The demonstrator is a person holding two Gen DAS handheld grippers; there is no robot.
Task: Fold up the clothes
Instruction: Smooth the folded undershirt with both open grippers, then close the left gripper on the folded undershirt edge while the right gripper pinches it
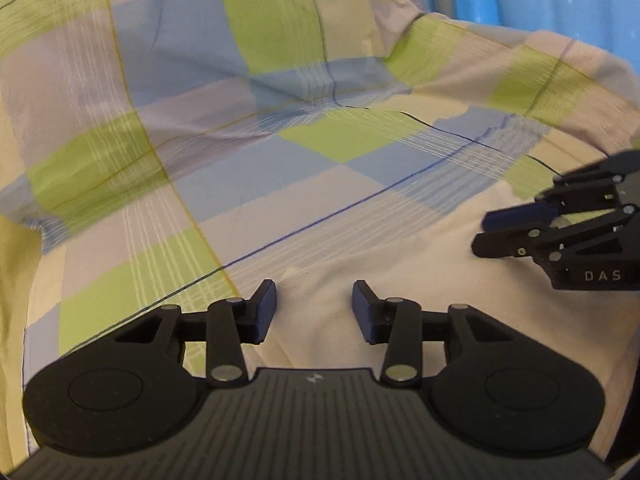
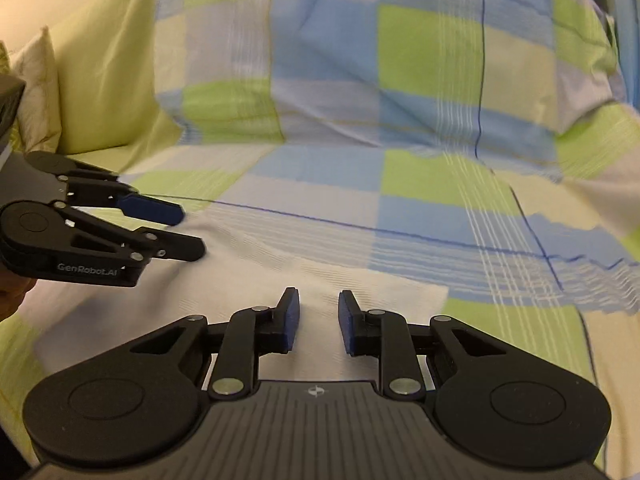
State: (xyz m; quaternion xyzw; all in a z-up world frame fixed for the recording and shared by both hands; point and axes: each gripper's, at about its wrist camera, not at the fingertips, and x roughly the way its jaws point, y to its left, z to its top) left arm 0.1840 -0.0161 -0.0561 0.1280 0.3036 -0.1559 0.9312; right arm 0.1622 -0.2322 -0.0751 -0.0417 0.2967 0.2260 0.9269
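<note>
Two grippers: I see both over the bed, near each other.
Left gripper (image 1: 314, 310): fingers spread apart, nothing between them.
Right gripper (image 2: 319, 320): fingers parted, empty.
White garment (image 2: 256, 276): lying on the checked bedspread (image 1: 280, 80), directly beneath both sets of fingertips.
Pillow (image 2: 38, 92): far left.

The cloth (image 1: 360, 264) is white, with a fine bumpy weave. It lies flat and spread out on a checked sheet (image 1: 248, 80) of green, blue and pale squares. In the right wrist view the same white cloth (image 2: 280, 264) has one straight edge along the far side and a corner (image 2: 442, 292) at the right. A small crease rises near its middle. It looks smooth, with no big wrinkles. Its near part is hidden.
</note>
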